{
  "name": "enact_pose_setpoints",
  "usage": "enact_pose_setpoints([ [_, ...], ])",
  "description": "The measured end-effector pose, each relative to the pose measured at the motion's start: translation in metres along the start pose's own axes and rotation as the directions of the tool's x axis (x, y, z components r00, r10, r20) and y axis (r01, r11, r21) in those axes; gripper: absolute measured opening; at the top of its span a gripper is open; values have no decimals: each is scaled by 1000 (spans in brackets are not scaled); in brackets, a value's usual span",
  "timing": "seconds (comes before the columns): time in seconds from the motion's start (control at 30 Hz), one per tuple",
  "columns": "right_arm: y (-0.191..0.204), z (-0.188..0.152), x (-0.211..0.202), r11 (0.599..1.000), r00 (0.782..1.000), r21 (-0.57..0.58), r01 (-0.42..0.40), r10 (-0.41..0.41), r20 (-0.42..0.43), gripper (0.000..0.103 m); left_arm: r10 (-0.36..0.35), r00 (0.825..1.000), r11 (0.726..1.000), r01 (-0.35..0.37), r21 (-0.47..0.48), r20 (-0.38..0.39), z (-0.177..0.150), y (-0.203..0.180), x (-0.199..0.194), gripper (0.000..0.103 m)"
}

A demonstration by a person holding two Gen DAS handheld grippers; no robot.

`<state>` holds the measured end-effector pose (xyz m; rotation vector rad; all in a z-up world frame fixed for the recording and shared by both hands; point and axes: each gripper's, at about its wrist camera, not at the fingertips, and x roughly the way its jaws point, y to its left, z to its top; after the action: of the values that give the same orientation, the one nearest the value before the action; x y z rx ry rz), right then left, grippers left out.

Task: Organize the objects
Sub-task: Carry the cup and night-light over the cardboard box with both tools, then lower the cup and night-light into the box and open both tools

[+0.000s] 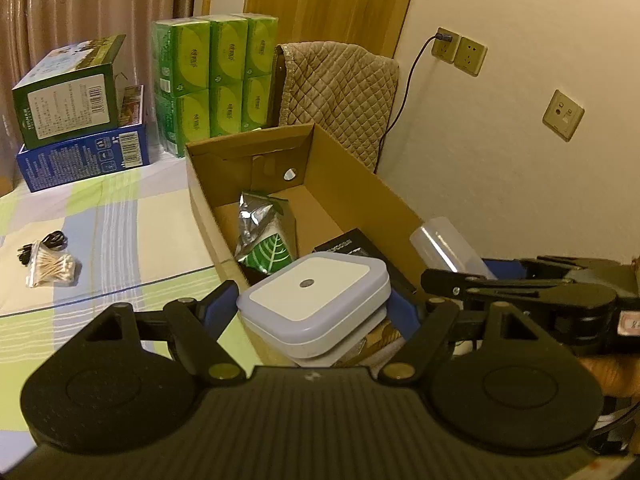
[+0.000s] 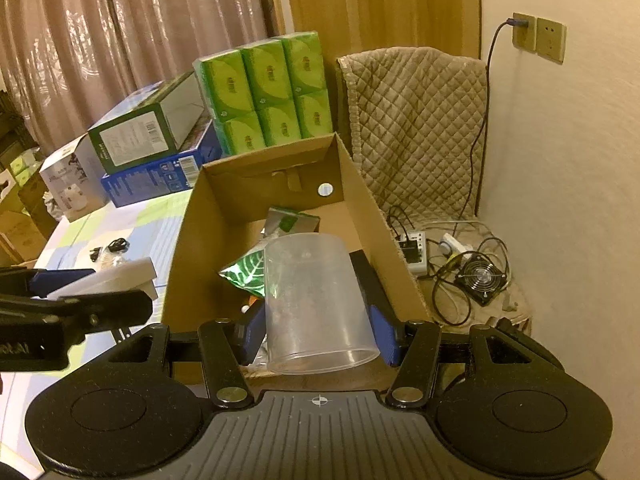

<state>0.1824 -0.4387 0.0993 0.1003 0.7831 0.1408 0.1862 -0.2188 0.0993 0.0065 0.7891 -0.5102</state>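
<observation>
Both grippers are loaded and held over the open cardboard box, which sits on the checked bedcover against the wall. The left gripper is clamped on a white square container, its blue pads pressed on opposite sides, jaws fairly wide because the item is wide. The right gripper is closed at about mid width on a clear plastic cup, gripped across its body.

Step in hand, as judged: both items are to be lowered into the box. It would be done best one at a time — the container set flat on free floor near the front, clear of the foil leaf-print pouch and the black item already inside. The cup should be lowered beside it rather than on top, and jaws opened only once each item rests, so nothing tips or drops. The two grippers sit close together, so a collision between them is a risk.

Look of the items: the container is pale, with rounded corners, a white top panel with a small round mark at centre, and a second layer under it. The cup is translucent, slightly cloudy, smooth-walled, its open rim toward the camera — likely light and slippery.

A bag of cotton swabs and a black cable lie on the cover, not yet packed.
</observation>
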Motion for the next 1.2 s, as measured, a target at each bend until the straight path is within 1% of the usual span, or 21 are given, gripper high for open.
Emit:
enact_pose_setpoints([
  [0.1,-4,3,3,1000,1000,1,-4,4,-3,53,-22,1000,1000,22,-4,5,5,-2,3,76],
  [0.23,-8,8,8,1000,1000,1,-1,1,-2,53,-29,1000,1000,28,3,3,11,-5,10,76],
  [0.63,-18,12,18,1000,1000,10,7,-7,-11,53,-52,998,998,51,-22,-33,16,-1,35,76],
  [0.77,-20,13,19,1000,1000,14,10,-9,-10,53,-44,999,999,44,-5,-32,19,-5,40,76],
  [0.83,-20,13,18,1000,1000,13,14,-14,-7,53,-27,999,1000,27,-8,-24,21,-5,42,87],
  [1.0,-20,14,15,1000,1000,14,10,-10,1,53,-17,1000,1000,17,-26,-3,25,3,35,87],
  [1.2,-14,14,14,1000,1000,12,-7,7,3,53,9,1000,998,-8,-62,13,21,17,21,88],
])
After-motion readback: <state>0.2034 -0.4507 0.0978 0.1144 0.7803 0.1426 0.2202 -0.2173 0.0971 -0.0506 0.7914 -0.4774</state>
